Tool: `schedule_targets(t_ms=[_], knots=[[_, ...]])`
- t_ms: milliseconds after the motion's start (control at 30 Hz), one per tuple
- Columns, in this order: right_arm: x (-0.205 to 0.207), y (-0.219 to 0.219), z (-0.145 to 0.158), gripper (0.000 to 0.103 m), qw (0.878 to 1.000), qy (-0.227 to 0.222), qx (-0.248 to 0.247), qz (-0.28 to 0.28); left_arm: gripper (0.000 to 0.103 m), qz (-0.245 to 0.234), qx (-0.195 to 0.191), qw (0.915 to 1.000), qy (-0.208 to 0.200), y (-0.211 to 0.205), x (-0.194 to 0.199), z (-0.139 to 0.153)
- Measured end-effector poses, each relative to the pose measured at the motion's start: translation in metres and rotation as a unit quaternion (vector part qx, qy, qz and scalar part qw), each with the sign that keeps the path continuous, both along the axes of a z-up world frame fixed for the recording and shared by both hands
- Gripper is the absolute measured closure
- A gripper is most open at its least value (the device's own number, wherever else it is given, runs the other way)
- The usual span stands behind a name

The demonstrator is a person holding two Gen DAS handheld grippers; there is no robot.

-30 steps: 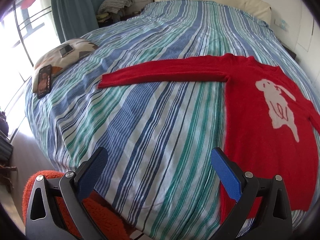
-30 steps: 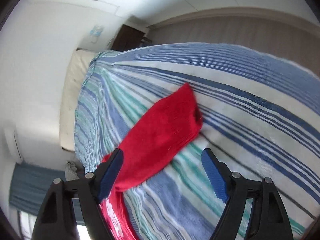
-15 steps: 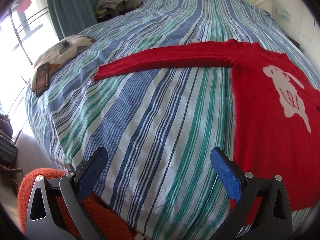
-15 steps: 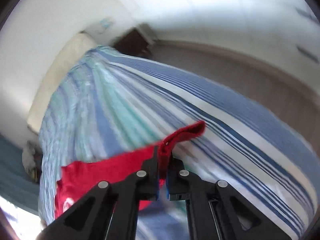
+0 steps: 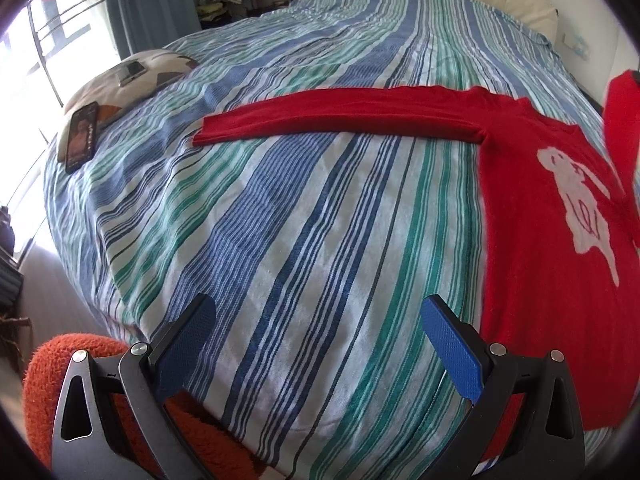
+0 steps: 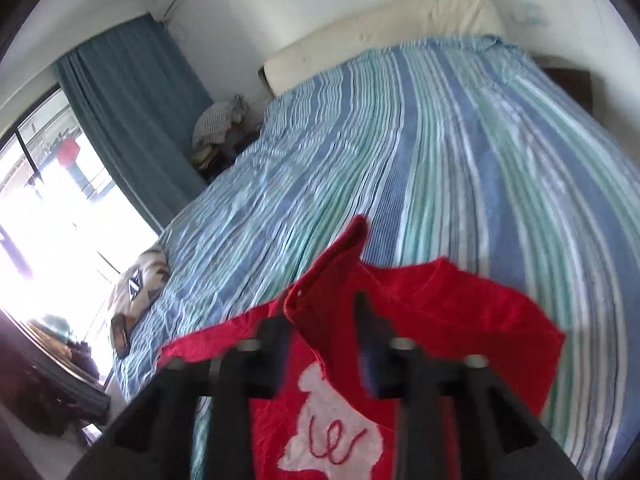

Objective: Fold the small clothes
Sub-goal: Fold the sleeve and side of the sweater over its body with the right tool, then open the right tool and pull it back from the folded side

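Note:
A small red sweater (image 5: 552, 208) with a white rabbit motif (image 5: 580, 196) lies flat on the striped bed (image 5: 300, 220). Its left sleeve (image 5: 340, 120) stretches straight out to the left. My left gripper (image 5: 318, 304) hovers open over the bed's near edge, left of the sweater's hem, with nothing between its pads. In the right wrist view my right gripper (image 6: 322, 312) is blurred above the sweater's chest (image 6: 460, 312). Its jaws are opening, and the right sleeve's cuff (image 6: 332, 264) stands loosely between them, brought across over the body. That raised sleeve (image 5: 622, 120) shows at the left view's right edge.
A patterned pillow (image 5: 136, 80) with a phone (image 5: 82, 136) beside it lies at the bed's left edge, by the window. An orange fuzzy cushion (image 5: 52, 380) sits below my left gripper. A blue curtain (image 6: 132, 120), a clothes pile (image 6: 220, 120) and the cream headboard (image 6: 380, 28) stand beyond.
My right gripper shut on the right sleeve's cuff, swung it up and across over the sweater's body, then its jaws parted. The left gripper has hardly moved.

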State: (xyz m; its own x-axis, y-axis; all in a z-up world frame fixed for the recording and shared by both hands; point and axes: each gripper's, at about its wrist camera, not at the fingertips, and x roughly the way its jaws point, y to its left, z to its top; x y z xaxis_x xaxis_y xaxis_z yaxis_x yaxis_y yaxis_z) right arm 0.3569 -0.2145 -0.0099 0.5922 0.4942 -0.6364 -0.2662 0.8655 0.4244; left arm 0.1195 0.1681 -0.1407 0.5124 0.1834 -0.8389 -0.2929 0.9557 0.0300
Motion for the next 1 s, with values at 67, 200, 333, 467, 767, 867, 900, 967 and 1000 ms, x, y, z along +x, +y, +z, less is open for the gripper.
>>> schedule_targets(t_ms=[67, 200, 333, 467, 767, 867, 900, 967, 1000], knots=[[0.004, 0.002, -0.015, 0.034, 1.000, 0.008, 0.012, 0.011, 0.001, 0.005, -0.008, 1.0000, -0.002, 0.004, 0.000, 0.000], [0.006, -0.032, -0.026, 0.034, 0.999, 0.021, 0.030, -0.019, 0.001, 0.003, -0.017, 0.9998, -0.002, 0.004, 0.002, -0.001], [0.000, -0.071, -0.036, 0.034, 0.996, 0.038, -0.043, -0.075, 0.001, -0.008, -0.015, 0.9999, 0.003, -0.004, 0.006, -0.003], [-0.028, -0.099, -0.073, 0.034, 0.982, 0.077, -0.149, -0.085, 0.001, -0.014, -0.006, 0.9999, 0.005, -0.009, 0.007, -0.003], [-0.073, -0.070, -0.148, 0.034, 0.941, 0.056, -0.333, -0.013, 0.001, -0.001, 0.000, 0.9998, 0.019, -0.007, 0.007, -0.011], [-0.060, -0.095, -0.157, 0.034, 0.928, 0.059, -0.354, -0.102, 0.001, -0.003, 0.010, 0.9998, 0.018, -0.010, 0.007, -0.011], [-0.058, -0.105, -0.165, 0.033, 0.929, 0.080, -0.344, -0.105, 0.001, -0.004, 0.013, 0.9997, 0.018, -0.011, 0.007, -0.011], [-0.062, -0.116, -0.161, 0.032, 0.936, 0.081, -0.324, -0.110, 0.001, -0.007, 0.015, 0.9997, 0.017, -0.012, 0.007, -0.011], [-0.067, -0.119, -0.156, 0.032, 0.936, 0.081, -0.324, -0.113, 0.001, -0.008, 0.014, 0.9997, 0.016, -0.012, 0.007, -0.011]])
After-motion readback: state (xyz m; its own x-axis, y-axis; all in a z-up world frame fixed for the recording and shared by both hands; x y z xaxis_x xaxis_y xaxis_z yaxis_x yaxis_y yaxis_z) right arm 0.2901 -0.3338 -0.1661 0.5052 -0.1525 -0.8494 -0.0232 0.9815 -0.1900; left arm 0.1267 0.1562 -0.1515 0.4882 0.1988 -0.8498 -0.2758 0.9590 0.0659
